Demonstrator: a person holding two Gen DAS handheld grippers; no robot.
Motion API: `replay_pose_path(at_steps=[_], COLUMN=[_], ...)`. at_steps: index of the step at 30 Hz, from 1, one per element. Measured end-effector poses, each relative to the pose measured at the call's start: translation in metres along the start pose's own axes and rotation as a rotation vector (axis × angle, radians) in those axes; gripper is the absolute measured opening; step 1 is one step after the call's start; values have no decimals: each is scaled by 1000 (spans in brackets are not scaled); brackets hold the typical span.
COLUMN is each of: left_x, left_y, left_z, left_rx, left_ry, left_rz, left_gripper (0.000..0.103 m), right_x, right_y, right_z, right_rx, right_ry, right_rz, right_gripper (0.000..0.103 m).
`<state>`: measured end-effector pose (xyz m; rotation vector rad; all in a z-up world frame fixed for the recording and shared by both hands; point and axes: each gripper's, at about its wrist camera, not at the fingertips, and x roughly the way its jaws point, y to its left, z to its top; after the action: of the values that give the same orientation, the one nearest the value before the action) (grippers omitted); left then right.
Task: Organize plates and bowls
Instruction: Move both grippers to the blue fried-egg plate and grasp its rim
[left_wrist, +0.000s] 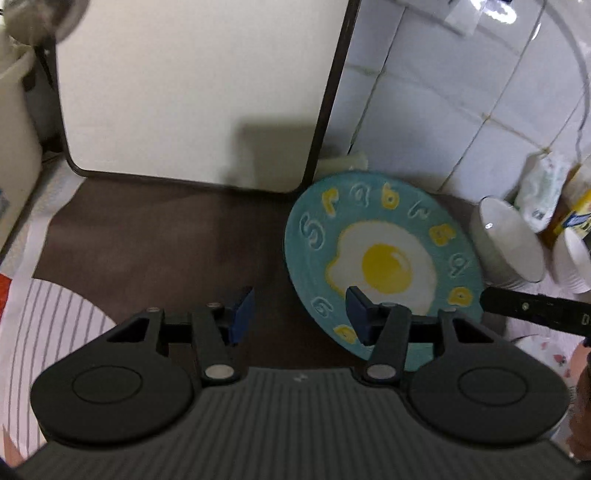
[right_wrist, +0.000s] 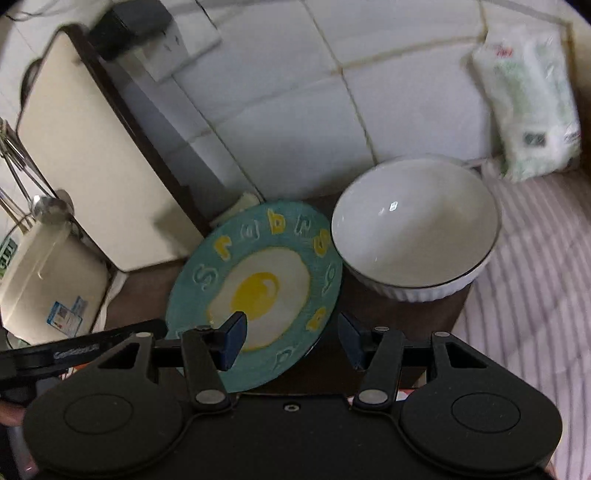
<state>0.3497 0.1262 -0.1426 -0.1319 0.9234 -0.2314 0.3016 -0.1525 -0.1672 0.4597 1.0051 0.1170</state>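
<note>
Teal plate (right_wrist: 258, 291) with a fried egg picture sits tilted on the dark brown table (left_wrist: 155, 236), just beside a white bowl (right_wrist: 415, 229). Both left tongs (left_wrist: 299, 314) and right tongs (right_wrist: 291, 336) are spread wide and hold nothing.

We see the left gripper (left_wrist: 299, 314) held low and level, its jaws spread wide with nothing between the blue pads (left_wrist: 242, 308). The right gripper (right_wrist: 291, 338) is likewise spread wide, gripping nothing. Each tool shows in the other's view as a black bar at the side. At the lower right edge of the left view a dark shape (left_wrist: 581, 406) may be the person's hand.
</note>
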Motion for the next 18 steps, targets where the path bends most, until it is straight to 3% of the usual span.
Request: replay_pose_path(at_steps=[4, 6, 10, 14, 18], left_x=[16, 23, 36, 41, 40], left_y=[-2, -1, 6, 9, 8], left_z=[2, 5, 7, 5, -3], left_rx=[10, -8, -85, -172, -206], left_ry=[20, 27, 58, 72, 30], left_rz=[6, 16, -19, -63, -56], left_gripper=[50, 34, 22, 18, 17], right_x=[12, 16, 24, 36, 36], right_y=[2, 3, -1, -2, -4], right_z=[3, 5, 6, 5, 3], right_rx=[-12, -9, 3, 18, 6], right_ry=[11, 22, 50, 77, 64], right_rz=[-17, -9, -18, -35, -72], right_gripper=[60, 62, 59, 36, 23])
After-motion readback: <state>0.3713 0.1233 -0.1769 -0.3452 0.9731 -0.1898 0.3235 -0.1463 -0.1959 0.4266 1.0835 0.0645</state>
